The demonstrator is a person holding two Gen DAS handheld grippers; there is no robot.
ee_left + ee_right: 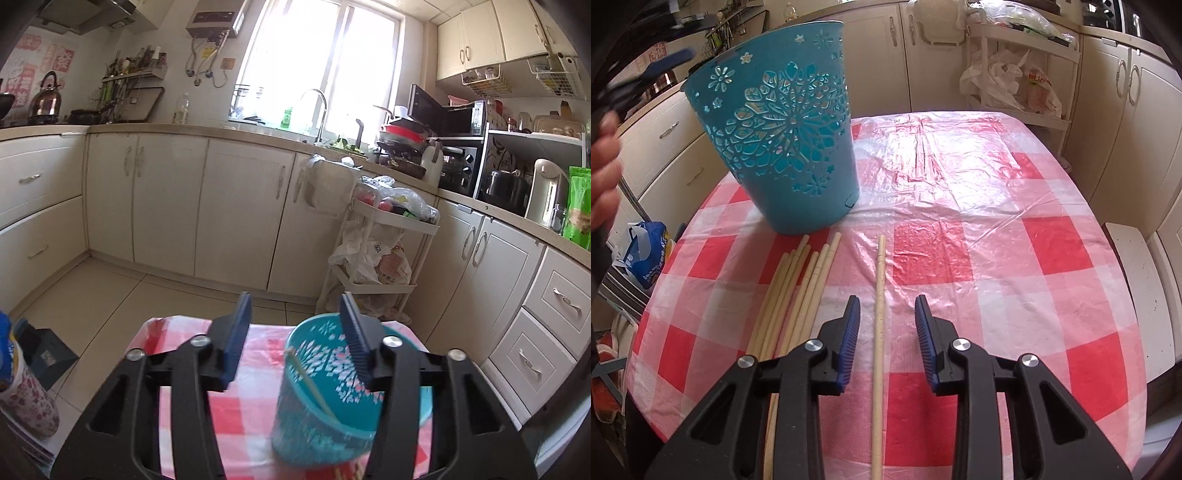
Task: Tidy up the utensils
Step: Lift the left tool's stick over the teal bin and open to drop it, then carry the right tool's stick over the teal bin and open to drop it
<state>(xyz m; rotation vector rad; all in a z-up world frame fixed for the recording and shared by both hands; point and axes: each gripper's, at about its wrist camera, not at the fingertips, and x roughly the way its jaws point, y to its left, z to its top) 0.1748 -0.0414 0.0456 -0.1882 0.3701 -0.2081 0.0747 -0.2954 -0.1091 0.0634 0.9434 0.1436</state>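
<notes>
Right wrist view, left to right. Far left edge: a hand [604, 173] and, above it, the left gripper's blue tip, blurred. Upper left of centre: teal cut-out basket [775, 144], tilted, its base on the checked tablecloth [960, 236]. Lower left, just below the basket: a bundle of pale chopsticks [798, 291] lying side by side, running toward the bottom edge. Centre: a single chopstick [879, 325] apart from the bundle, lying between the two fingers of the right gripper [887, 332]. Jaws released, wide, nothing held.

Left wrist view: left gripper [295, 339] jaws apart, not clamped; basket [325, 391] at lower centre-right, its rim at the right finger; contact unclear. One chopstick [314, 384] already leans inside.

Judgement: step in hand is picking the lone stick. Lower until the pads bracket it at tablecloth level, close squarely on the shaft, mid-length or nearer the thick end for balance. The plastic cloth looks slippery, so the stick may roll; close slowly. Keep clear of the bundle. Steady the basket with the left before dropping in.
</notes>
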